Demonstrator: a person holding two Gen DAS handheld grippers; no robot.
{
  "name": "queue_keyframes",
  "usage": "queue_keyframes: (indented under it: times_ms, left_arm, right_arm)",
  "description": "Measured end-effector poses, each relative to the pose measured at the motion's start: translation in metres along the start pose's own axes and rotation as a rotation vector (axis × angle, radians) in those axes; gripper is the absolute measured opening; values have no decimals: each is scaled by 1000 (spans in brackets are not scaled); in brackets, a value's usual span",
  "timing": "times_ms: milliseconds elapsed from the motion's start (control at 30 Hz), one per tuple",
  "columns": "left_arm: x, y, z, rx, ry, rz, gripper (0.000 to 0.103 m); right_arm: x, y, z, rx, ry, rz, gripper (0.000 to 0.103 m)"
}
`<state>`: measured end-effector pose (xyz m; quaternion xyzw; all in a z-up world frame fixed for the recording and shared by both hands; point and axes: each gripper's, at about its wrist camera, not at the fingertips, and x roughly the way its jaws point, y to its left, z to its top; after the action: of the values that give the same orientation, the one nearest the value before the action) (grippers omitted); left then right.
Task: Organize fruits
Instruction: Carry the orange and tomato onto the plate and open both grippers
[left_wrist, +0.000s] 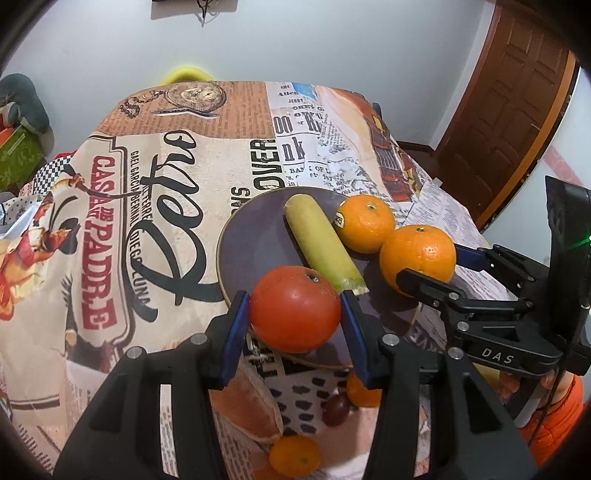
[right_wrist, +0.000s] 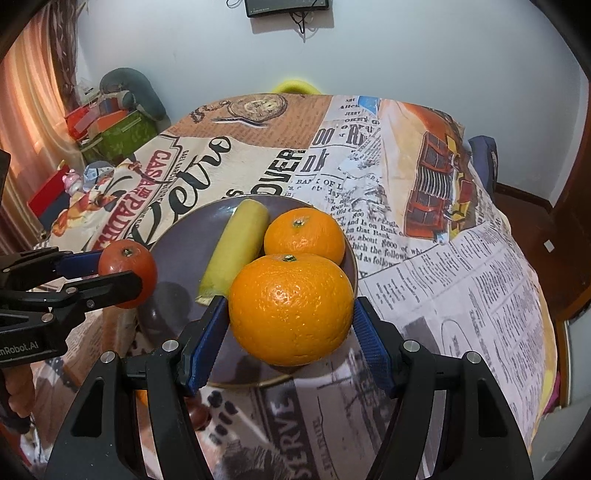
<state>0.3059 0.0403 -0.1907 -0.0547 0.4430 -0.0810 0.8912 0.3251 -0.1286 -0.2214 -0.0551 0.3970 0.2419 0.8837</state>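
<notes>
A dark purple plate (left_wrist: 255, 240) (right_wrist: 184, 243) sits on the printed tablecloth and holds a yellow banana piece (left_wrist: 321, 243) (right_wrist: 236, 245) and an orange (left_wrist: 365, 223) (right_wrist: 304, 236). My left gripper (left_wrist: 295, 312) (right_wrist: 122, 275) is shut on a red tomato (left_wrist: 295, 308) (right_wrist: 127, 271), held over the plate's near-left edge. My right gripper (right_wrist: 291, 317) (left_wrist: 428, 266) is shut on a large orange (right_wrist: 291, 308) (left_wrist: 417, 258), held above the plate's near-right side.
Below the table edge lie more fruits: oranges (left_wrist: 295, 456) (left_wrist: 364, 393) and a dark red fruit (left_wrist: 336, 408). Boxes and clutter (right_wrist: 110, 125) stand at the left. A wooden door (left_wrist: 517, 99) is at the right. A yellow chair back (right_wrist: 295, 86) is behind the table.
</notes>
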Motion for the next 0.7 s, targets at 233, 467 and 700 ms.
queue_keyframes:
  times_ms: [233, 467, 700]
  left_arm:
    - [17, 8, 7, -12, 18, 11, 49]
    - [34, 12, 6, -28, 53, 1, 49]
    - [36, 10, 8, -21, 55, 9, 49]
  right_arm:
    - [4, 6, 3, -53, 4, 5, 65]
    - [19, 7, -2, -56, 54, 29, 66]
    - [20, 10, -3, -56, 69, 19, 66]
